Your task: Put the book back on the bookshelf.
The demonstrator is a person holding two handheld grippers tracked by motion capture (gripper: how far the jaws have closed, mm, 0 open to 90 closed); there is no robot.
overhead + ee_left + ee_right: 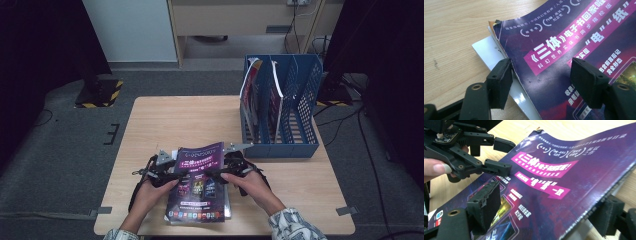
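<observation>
Both grippers (172, 175) (222, 173) straddle magazine (197, 187) edges.

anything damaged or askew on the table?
Yes: the purple magazine has a frayed, torn corner and scuffed spine edge, seen in the left gripper view. Its cover bows upward rather than lying flat, and it sits skewed on the white booklet beneath.

Two grippers (176, 175) (216, 174), one blue file rack (300, 125), several magazines (197, 185).
</observation>
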